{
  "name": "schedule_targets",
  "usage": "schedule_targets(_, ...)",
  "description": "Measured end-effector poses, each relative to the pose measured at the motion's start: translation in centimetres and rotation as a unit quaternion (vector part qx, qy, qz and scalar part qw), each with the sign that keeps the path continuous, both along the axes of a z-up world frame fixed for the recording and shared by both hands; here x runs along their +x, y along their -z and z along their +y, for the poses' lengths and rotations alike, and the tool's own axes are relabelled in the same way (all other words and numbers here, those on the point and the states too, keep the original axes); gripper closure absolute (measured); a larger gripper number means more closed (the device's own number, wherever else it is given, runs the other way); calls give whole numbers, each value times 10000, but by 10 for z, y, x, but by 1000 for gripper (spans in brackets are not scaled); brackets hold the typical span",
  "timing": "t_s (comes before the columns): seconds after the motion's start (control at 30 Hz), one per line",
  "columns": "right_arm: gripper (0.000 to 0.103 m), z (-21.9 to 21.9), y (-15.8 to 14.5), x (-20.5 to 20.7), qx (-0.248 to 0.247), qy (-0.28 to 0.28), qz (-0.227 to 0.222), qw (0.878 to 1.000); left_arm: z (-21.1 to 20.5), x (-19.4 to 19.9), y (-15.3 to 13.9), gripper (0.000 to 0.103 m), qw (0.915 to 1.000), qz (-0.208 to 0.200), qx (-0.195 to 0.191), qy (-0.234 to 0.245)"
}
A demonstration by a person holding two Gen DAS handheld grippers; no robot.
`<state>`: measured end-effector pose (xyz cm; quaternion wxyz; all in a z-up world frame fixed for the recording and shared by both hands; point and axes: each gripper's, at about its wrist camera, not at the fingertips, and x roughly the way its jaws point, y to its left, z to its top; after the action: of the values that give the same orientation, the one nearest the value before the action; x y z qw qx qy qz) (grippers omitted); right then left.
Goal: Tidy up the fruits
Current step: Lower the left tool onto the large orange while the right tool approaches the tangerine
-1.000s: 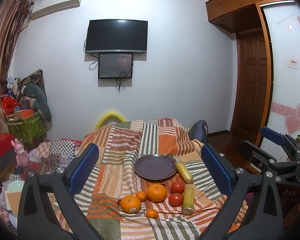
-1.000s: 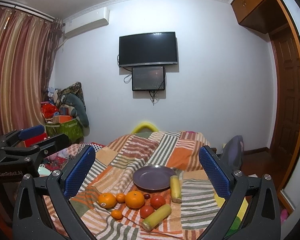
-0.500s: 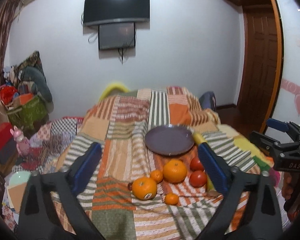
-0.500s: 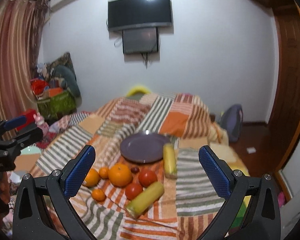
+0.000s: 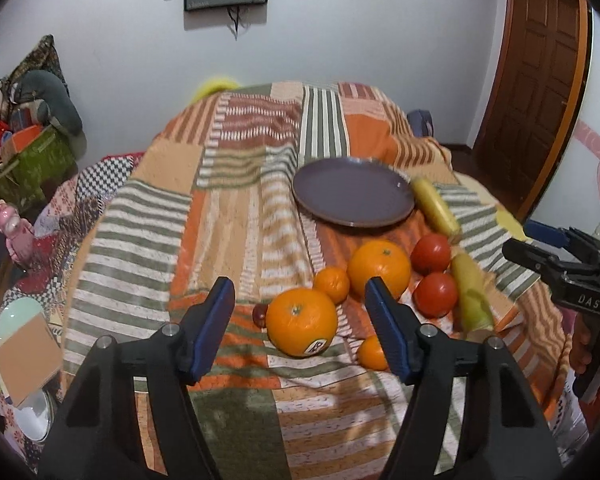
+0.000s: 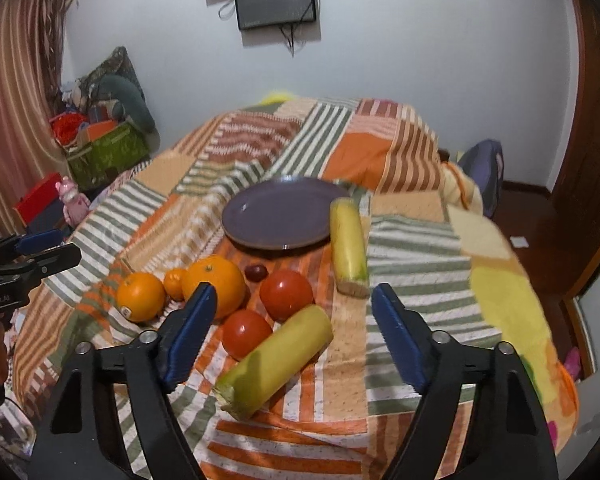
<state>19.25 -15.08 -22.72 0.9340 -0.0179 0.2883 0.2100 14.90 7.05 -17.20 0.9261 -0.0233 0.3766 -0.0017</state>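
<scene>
A purple plate (image 5: 352, 192) (image 6: 284, 216) lies on the patchwork-covered table. In front of it lie two large oranges (image 5: 302, 322) (image 5: 379, 268), several small oranges, two tomatoes (image 6: 286, 294) (image 6: 246, 334) and two yellow corn cobs (image 6: 276, 362) (image 6: 348, 246). My left gripper (image 5: 300, 306) is open and empty, its fingers on either side of the stickered orange, above it. My right gripper (image 6: 294, 306) is open and empty, above the tomatoes and the near cob.
A small dark fruit (image 6: 256, 272) lies by the plate. The patchwork cloth (image 5: 236, 184) drapes over the table edges. Clutter and a green box (image 6: 108, 152) stand at the left, a wooden door (image 5: 540, 80) at the right, screens on the wall behind.
Both grippers have moved forward and tilted down toward the fruit, which now looks much larger. Both stay open and empty.
</scene>
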Motion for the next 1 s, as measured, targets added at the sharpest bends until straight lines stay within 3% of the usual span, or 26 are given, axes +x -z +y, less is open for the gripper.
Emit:
schedule_targets(0.47,32,56,21,38,-294,-896,418,9947,7,37,56,35,9961,824,-274,144)
schedule_targets(1.0,32,94,41,66,-522,-1405,1026,9834,8,53,80,36,9932,1064,-402,235)
